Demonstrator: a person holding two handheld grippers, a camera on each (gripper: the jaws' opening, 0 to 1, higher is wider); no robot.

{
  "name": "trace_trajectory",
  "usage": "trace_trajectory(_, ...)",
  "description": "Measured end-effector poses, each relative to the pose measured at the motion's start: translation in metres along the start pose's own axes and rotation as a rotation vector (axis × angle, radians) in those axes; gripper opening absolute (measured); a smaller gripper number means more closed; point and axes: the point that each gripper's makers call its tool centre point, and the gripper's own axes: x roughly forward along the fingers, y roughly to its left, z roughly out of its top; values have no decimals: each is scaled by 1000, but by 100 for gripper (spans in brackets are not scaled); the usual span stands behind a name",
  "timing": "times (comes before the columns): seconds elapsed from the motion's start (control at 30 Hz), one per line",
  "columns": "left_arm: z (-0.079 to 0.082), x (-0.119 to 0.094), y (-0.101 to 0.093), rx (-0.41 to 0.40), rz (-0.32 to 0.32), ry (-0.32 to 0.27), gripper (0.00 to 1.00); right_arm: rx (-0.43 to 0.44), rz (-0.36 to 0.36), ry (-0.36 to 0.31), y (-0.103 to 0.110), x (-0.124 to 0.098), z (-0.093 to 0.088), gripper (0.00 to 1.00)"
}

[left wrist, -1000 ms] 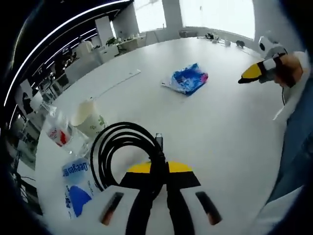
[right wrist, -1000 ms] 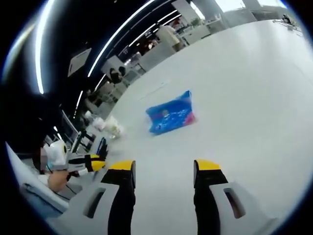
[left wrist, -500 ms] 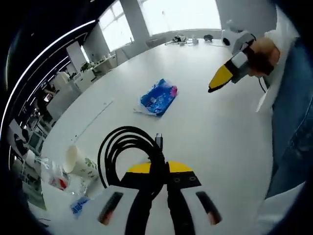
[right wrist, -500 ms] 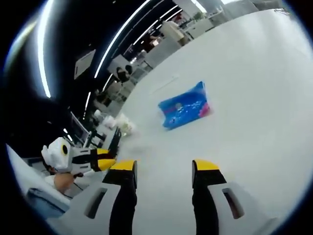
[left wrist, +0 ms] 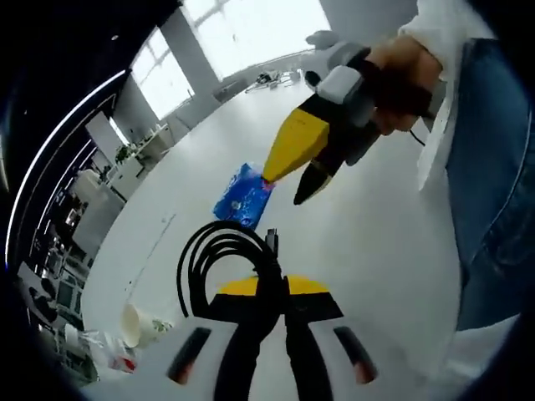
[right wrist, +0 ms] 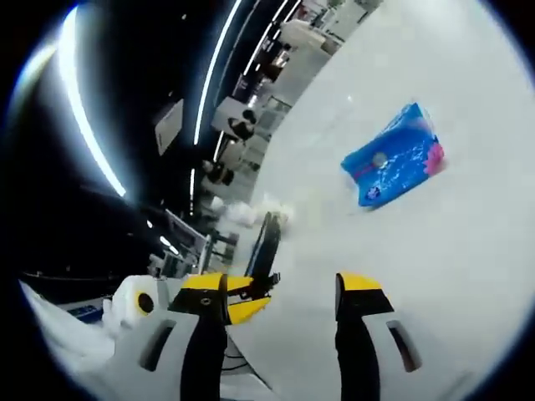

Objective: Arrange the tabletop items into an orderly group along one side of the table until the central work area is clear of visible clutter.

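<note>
1. While the left hand-held gripper (left wrist: 269, 294) is clamped on the coiled black cable (left wrist: 219, 259), the coil stands out ahead of its jaws and to their left, lifted above the white surface (left wrist: 368, 242); the plug end (left wrist: 272, 236) pokes up just past the jaw tips.
2. In the right gripper view, the right hand-held gripper (right wrist: 280, 288) is empty, its jaws standing wide apart over the bare surface (right wrist: 468, 251). The cable (right wrist: 266, 244), seen edge-on, and the yellow tip of the left hand-held gripper (right wrist: 242, 307) come in just beside its left jaw.
3. In the left gripper view the right hand-held gripper (left wrist: 308, 163), held in the person's hand (left wrist: 401, 71), hangs just beyond the coil and to its right, its yellow and black tips pointing down toward the middle of the surface.
4. The blue packet (left wrist: 242, 194) lies flat well out on the surface, beyond the coil. In the right gripper view the same blue packet (right wrist: 393, 163) lies ahead and to the right of the open jaws, its long axis running slantwise across their line.
5. I judge the right hand-held gripper the nearer and freer one for the packet, since the left is occupied; it would need to travel forward and turn to close across the packet's short side.
6. At the near-left edge of the surface sit a paper cup (left wrist: 138, 324) and a crumpled clear bottle (left wrist: 100, 355), close together; the cable probably belongs beside them.
</note>
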Motion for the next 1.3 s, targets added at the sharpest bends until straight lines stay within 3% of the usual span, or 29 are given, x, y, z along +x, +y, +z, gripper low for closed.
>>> trace_trajectory(0.2,9,3,-8,132,-19,4,6,-9,26,21,15,14,2,48)
trace_trajectory(0.27,11,3,-11,151,-27,0,6,-20,21,29,16,16,0,43)
trace_trajectory(0.37,15,4,-15,171,-37,-6,6,-13,16,41,13,15,-3,24)
trace_trajectory(0.47,16,4,-14,175,-35,-14,6,27,-66,12,-5,12,0,7)
trace_trajectory(0.5,16,4,-14,173,-37,-17,6,88,-27,15,-1,11,-1,8)
trace_trajectory(0.57,17,4,-16,192,-44,-22,7,121,-24,11,-4,9,0,7)
trace_trajectory(0.77,20,4,-18,241,-49,-16,7,110,-21,14,-4,6,-1,6)
trace_trajectory(0.93,26,3,-13,146,-16,-56,9,189,34,-9,3,0,7,1)
trace_trajectory(1.03,32,2,-11,25,-23,-98,10,159,47,-22,7,-4,9,1)
trace_trajectory(1.23,35,-2,-5,-90,-7,-149,16,152,64,-57,14,-13,12,1)
trace_trajectory(1.3,33,-7,2,-187,16,-172,18,164,58,-75,13,-18,14,1)
